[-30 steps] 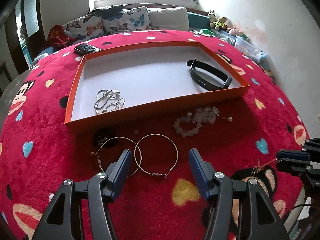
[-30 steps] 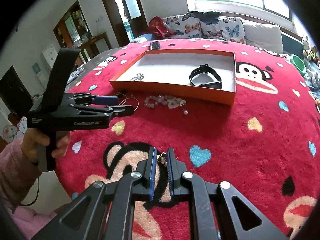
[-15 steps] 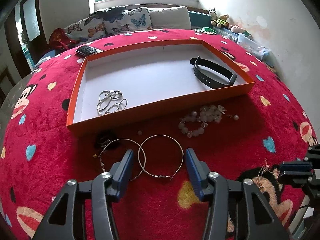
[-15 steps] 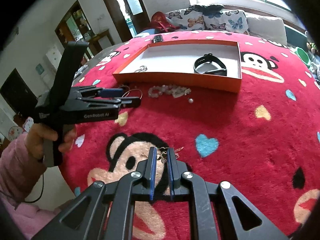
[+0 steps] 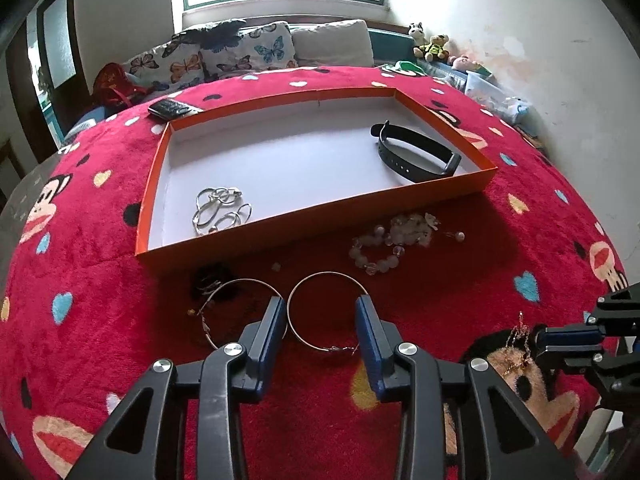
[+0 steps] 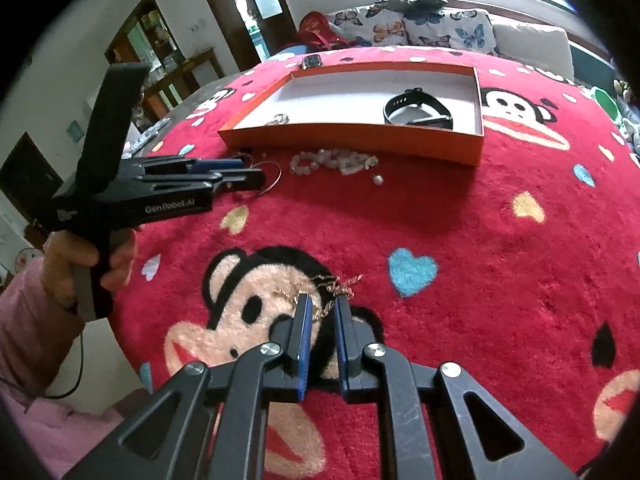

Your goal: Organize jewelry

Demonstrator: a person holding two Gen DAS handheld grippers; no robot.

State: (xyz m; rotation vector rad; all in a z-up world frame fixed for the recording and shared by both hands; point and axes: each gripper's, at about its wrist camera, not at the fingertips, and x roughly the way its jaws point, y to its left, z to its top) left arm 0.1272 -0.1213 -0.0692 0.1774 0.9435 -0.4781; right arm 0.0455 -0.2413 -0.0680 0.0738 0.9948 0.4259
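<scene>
Two thin silver hoop earrings (image 5: 326, 312), perhaps touching, on red plush blanket (image 5: 440, 300).

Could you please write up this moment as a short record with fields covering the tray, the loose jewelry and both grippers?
tray: orange tray, white inside, on the red blanket
in tray: black wristband; silver rings
loose on blanket: two hoop earrings, right hoop, left hoop; bead bracelet; gold chain
left gripper: jaws closing around the right hoop, pads not yet pressing
right gripper: shut on the gold chain
</scene>
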